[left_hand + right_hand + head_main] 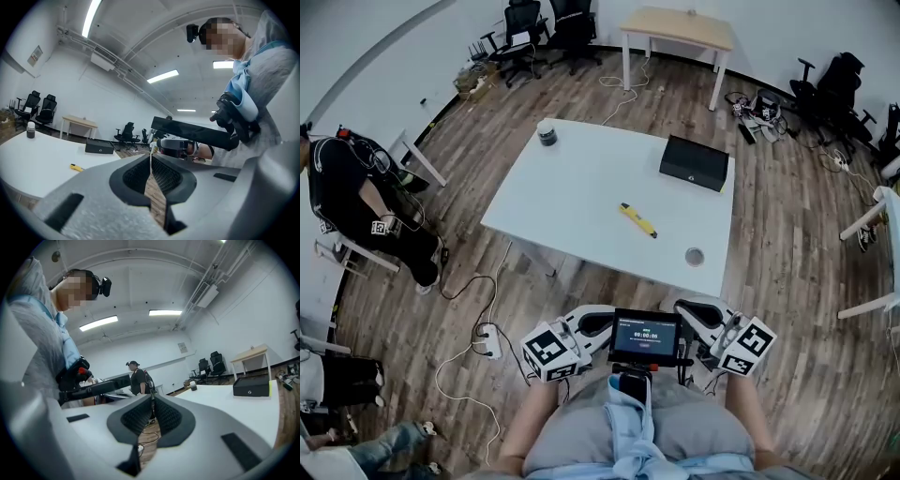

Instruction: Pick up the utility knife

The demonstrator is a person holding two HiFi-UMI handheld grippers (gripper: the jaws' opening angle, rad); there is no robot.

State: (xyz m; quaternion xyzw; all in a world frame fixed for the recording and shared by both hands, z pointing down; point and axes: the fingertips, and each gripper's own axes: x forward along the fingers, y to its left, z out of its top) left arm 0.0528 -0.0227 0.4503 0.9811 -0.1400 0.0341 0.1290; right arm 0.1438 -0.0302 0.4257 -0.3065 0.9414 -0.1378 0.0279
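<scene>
A yellow utility knife [638,220] lies flat near the middle of a white desk [572,187], with a black box [695,162] beyond it. The left claw [151,159] and the right claw [153,401] are each pressed together, with nothing between them. Both sit close to the person's body, short of the desk's near edge and well apart from the knife.

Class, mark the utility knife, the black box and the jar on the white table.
utility knife [638,220], head view, middle of its body.
black box [695,161], head view, top face.
jar [547,132], head view, below its lid.
</scene>
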